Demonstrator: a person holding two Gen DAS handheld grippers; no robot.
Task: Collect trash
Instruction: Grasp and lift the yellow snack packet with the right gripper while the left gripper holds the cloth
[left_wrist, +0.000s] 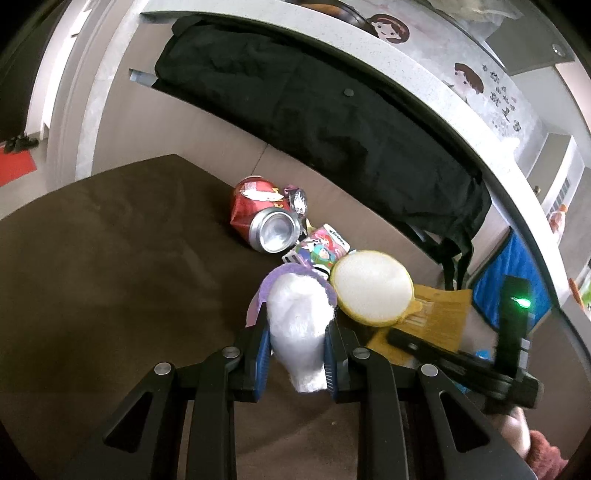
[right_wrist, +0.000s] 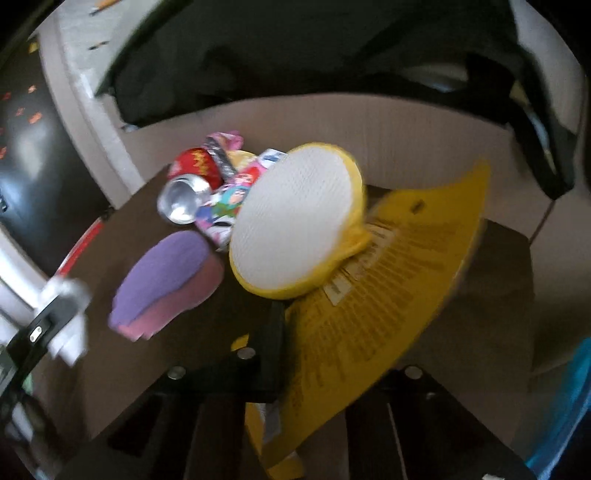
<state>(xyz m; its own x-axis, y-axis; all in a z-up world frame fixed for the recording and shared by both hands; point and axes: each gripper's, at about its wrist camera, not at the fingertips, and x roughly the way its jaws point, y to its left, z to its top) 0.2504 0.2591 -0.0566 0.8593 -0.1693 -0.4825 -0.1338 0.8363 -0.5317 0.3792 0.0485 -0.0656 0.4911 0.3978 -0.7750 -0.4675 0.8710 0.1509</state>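
Our left tool (left_wrist: 297, 349) pinches a white wad (left_wrist: 299, 325) above the brown desk (left_wrist: 110, 258). Our right tool (right_wrist: 291, 373) is clamped on a yellow printed wrapper (right_wrist: 376, 302). Just beyond lie a yellow-rimmed round lid (left_wrist: 371, 286), a colourful packet (left_wrist: 323, 249), and a crushed red can (left_wrist: 264, 214).

dark brown table surface (left_wrist: 92, 258) in front, beige floor (left_wrist: 236, 147) beyond it. black bag (left_wrist: 314, 122) slumped under a pale speckled counter edge (left_wrist: 369, 48), cartoon stickers (left_wrist: 391, 27) above. blue cloth (left_wrist: 517, 280) at right, perhaps a bag; red mat (left_wrist: 16, 166) far left.
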